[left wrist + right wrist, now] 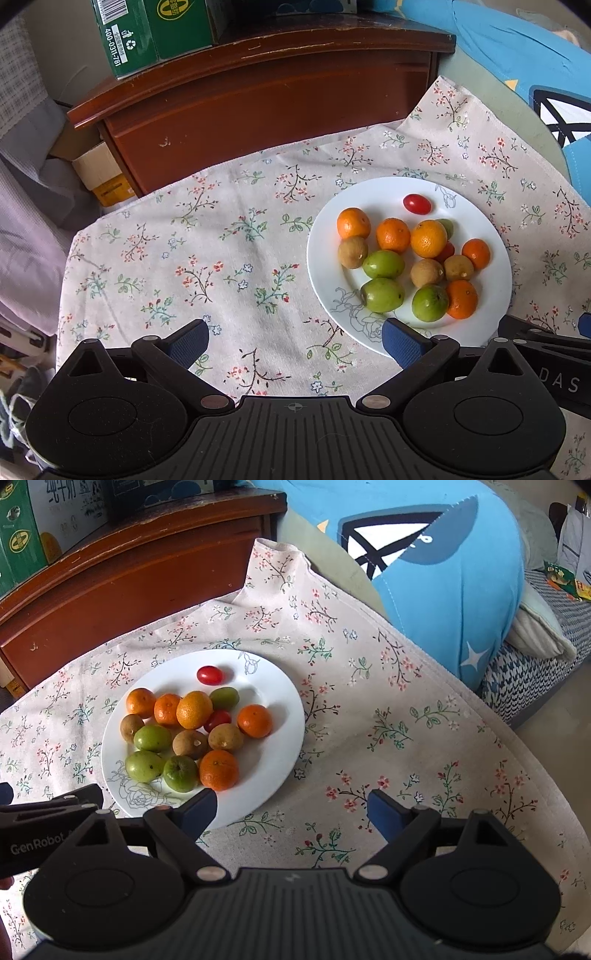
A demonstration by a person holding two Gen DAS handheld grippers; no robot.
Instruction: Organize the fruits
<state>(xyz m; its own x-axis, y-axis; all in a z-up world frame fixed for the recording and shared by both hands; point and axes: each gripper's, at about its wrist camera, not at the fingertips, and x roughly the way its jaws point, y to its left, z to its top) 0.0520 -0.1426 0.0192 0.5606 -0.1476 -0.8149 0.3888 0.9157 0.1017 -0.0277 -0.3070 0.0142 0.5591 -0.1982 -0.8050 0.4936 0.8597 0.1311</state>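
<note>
A white plate [325,229] [273,686] on the floral cloth holds a mixed pile of fruit: several oranges [428,238] [194,709], green fruits [382,294] [144,766], brown round fruits [352,252] [225,737] and cherry tomatoes [416,204] [209,675]. My left gripper [295,341] hangs open over bare cloth left of the plate, its right finger over the plate's near rim. My right gripper [291,808] is open too, its left finger over the plate's near edge, nothing between the fingers.
The floral cloth [221,258] [388,720] covers a low table. A dark wooden cabinet [258,99] with a green carton [147,33] stands behind. A big blue cushion [443,572] lies at the right. Cardboard boxes [99,173] sit on the floor at left.
</note>
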